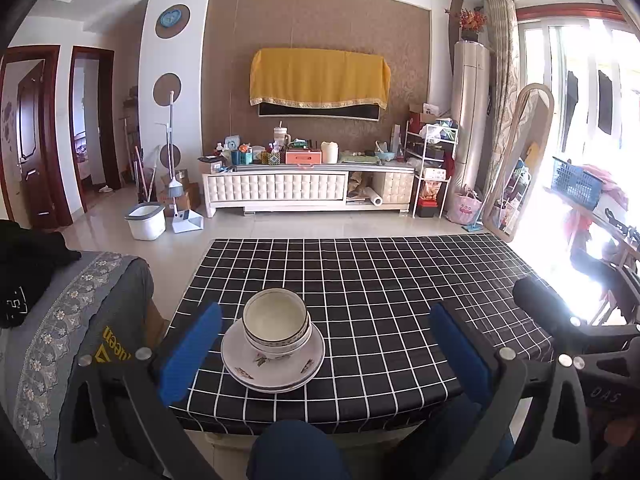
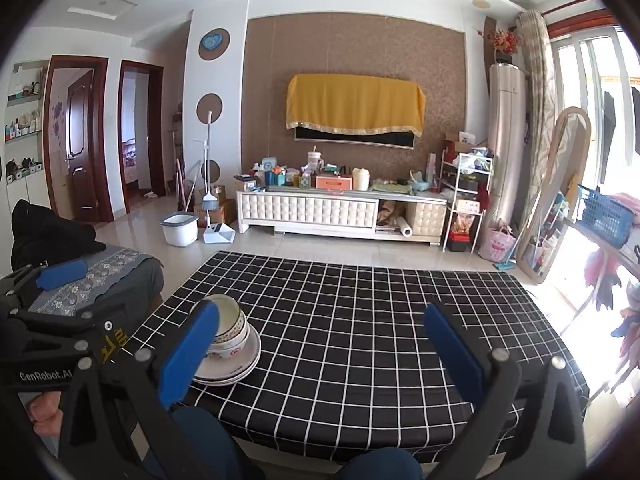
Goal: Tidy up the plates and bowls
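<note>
Stacked white bowls [image 1: 277, 324] sit inside each other on a stack of white plates [image 1: 273, 368] near the front left of the table with the black checked cloth [image 1: 380, 280]. My left gripper [image 1: 326, 344] is open and empty, held back from the stack with its blue pads [image 1: 188, 354] wide apart. In the right wrist view the bowls [image 2: 230, 330] and plates [image 2: 236, 364] lie to the left, partly behind my left finger. My right gripper [image 2: 320, 354] is open and empty above the table's front edge.
A grey sofa arm [image 1: 72, 320] with dark clothing stands left of the table. My knees [image 1: 296, 452] show below the front edge. A TV cabinet [image 1: 304, 188], a bucket [image 1: 146, 222] and a standing mirror [image 1: 520, 160] are beyond the table.
</note>
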